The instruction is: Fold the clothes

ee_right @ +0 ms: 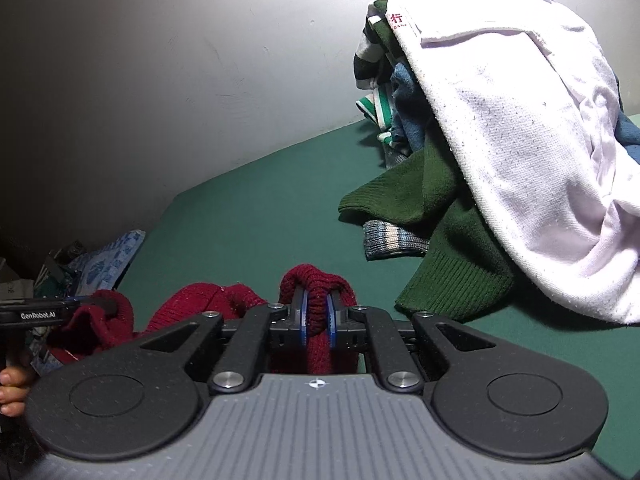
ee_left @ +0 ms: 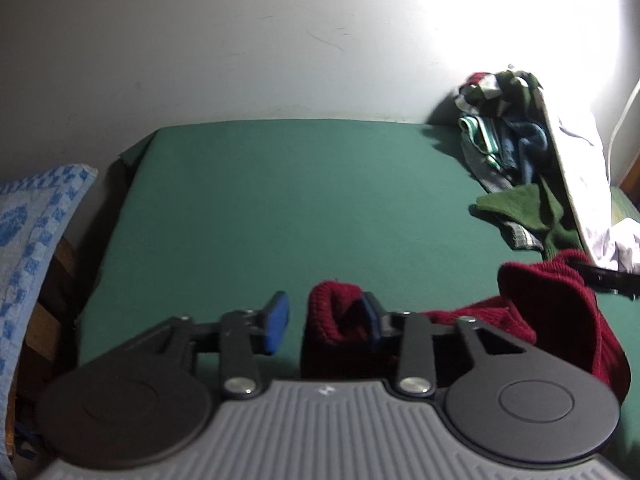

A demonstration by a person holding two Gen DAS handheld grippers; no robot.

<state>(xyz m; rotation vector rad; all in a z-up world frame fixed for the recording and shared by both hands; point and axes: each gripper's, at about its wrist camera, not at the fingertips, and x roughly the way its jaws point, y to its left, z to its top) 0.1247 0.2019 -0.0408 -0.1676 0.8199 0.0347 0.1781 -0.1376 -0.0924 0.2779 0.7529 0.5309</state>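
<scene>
Green sheet [ee_left: 280, 200] over a bed against a plain pale wall [ee_left: 240, 40], dim, hard light at 1 o'clock. Left wrist view: left gripper [ee_left: 326, 322] jaws partly apart, blue pads [ee_left: 278, 322] not pressing; a fold of the dark red knit sweater [ee_left: 560, 312] drapes the right-side finger, not pinched. The sweater runs off toward 3 o'clock, where the tip of the other gripper shows at the frame edge. Right wrist view: right gripper [ee_right: 316, 316] jaws narrow, clamped on a ridge of the same red knit bunched up between the pads; more of it heaps toward 9 o'clock, by the left tool's black bar and a few fingertips [ee_right: 14, 390] at the frame edge. Farther out at 1–2 o'clock: dark green sweater [ee_right: 432, 216] spilling onto the sheet, grey-blue ribbed cuff [ee_right: 394, 240] tucked under it, white mesh shirt [ee_right: 520, 152] on top, mixed clothes pile [ee_left: 504, 136] against the wall. Blue-patterned pillow [ee_left: 32, 232] at 9 o'clock off the bed's edge.
</scene>
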